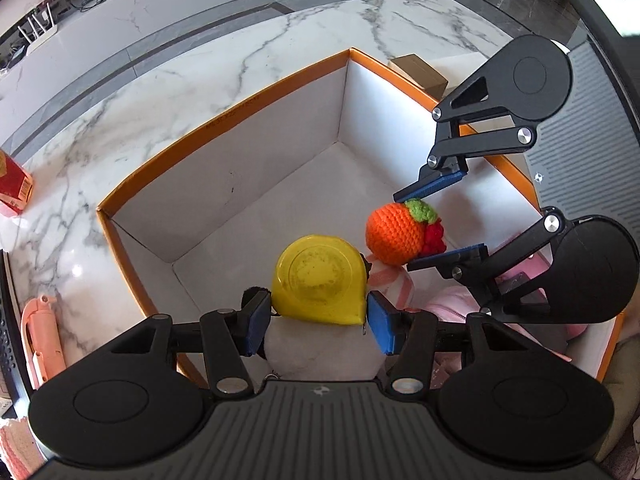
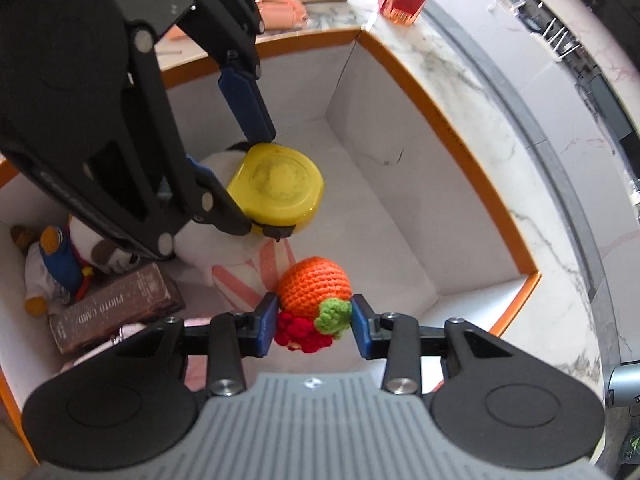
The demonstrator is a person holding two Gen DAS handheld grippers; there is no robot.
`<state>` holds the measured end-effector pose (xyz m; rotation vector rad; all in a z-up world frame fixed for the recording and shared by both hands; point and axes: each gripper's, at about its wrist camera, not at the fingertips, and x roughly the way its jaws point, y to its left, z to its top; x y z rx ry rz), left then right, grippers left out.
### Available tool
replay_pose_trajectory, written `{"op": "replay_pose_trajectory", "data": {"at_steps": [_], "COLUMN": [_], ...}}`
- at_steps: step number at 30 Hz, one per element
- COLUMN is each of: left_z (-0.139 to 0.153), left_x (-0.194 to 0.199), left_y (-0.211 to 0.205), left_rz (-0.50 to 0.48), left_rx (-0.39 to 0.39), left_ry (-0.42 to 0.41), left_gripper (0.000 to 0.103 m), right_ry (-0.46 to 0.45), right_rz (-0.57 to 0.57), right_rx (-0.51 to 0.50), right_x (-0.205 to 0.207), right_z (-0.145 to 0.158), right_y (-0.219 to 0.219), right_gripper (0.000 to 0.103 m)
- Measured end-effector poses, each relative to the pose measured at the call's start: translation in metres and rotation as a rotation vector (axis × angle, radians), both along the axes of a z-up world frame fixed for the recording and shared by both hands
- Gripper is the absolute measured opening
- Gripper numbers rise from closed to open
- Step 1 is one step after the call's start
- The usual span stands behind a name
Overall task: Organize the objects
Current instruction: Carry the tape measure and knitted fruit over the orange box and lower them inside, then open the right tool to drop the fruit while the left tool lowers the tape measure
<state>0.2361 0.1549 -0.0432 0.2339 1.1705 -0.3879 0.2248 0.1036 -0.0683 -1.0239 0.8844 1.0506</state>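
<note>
Left wrist: we're holding both loads over the box (image 1: 224,118). Left gripper (image 1: 320,312) clamping the tape (image 1: 320,280), right gripper (image 1: 420,228) clamping the crochet orange (image 1: 394,234). Plush (image 2: 44,268) and book (image 2: 116,308) already in; table items remaining.

tape measure (image 1: 320,280): glossy yellow plastic, scuffed. crocheted orange (image 2: 314,286): rough yarn. worktop (image 1: 160,80): polished marble. box (image 1: 280,152): matt card.

Left wrist view: looks forward and steeply down along the left tool (image 1: 320,316) into the orange-rimmed box (image 1: 224,118) on the marble counter (image 1: 160,92), at close range; right wrist view: looks down along the right tool (image 2: 314,326) into the same box (image 2: 448,120) from the opposite side; shared: box interior, yellow tape measure (image 1: 320,280) (image 2: 280,188), crocheted orange (image 1: 394,234) (image 2: 314,284), and each other's tool.
</note>
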Motion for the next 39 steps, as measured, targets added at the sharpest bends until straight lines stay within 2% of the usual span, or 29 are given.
{"op": "replay_pose_trajectory", "data": {"at_steps": [3, 5, 11, 19, 24, 26, 33, 36, 39], "left_z": [0.001, 0.001, 0.003, 0.004, 0.009, 0.010, 0.001, -0.008, -0.020], "left_x": [0.001, -0.001, -0.001, 0.005, 0.011, 0.017, 0.039, 0.047, 0.053], "left_y": [-0.002, -0.002, -0.002, -0.006, -0.012, -0.017, -0.044, -0.057, -0.066], "left_rz": [0.006, 0.005, 0.008, 0.002, -0.012, -0.022, -0.004, -0.028, -0.064], "left_rx": [0.005, 0.006, 0.002, -0.035, -0.070, -0.081, -0.136, -0.121, -0.090], "left_ry": [-0.003, -0.007, -0.026, -0.030, -0.039, -0.037, 0.018, 0.043, 0.079], "left_gripper": [0.061, 0.061, 0.061, 0.061, 0.061, 0.061, 0.061, 0.061, 0.061], "right_ry": [0.019, 0.066, 0.140, 0.191, 0.194, 0.167, -0.014, -0.086, -0.086], "right_rz": [0.010, 0.018, 0.069, 0.098, 0.118, 0.109, 0.020, -0.038, -0.093], "right_rx": [-0.049, -0.099, -0.224, -0.254, -0.215, -0.174, -0.025, 0.012, 0.038], "right_x": [0.003, 0.006, 0.004, -0.002, -0.006, -0.006, 0.002, 0.008, 0.015], "right_z": [0.004, 0.006, 0.000, -0.008, 0.006, 0.022, 0.086, 0.096, 0.093], "right_y": [0.000, -0.001, 0.004, 0.010, 0.005, 0.001, -0.028, -0.043, -0.055], "right_gripper": [0.041, 0.041, 0.042, 0.046, 0.050, 0.056, 0.057, 0.061, 0.061]}}
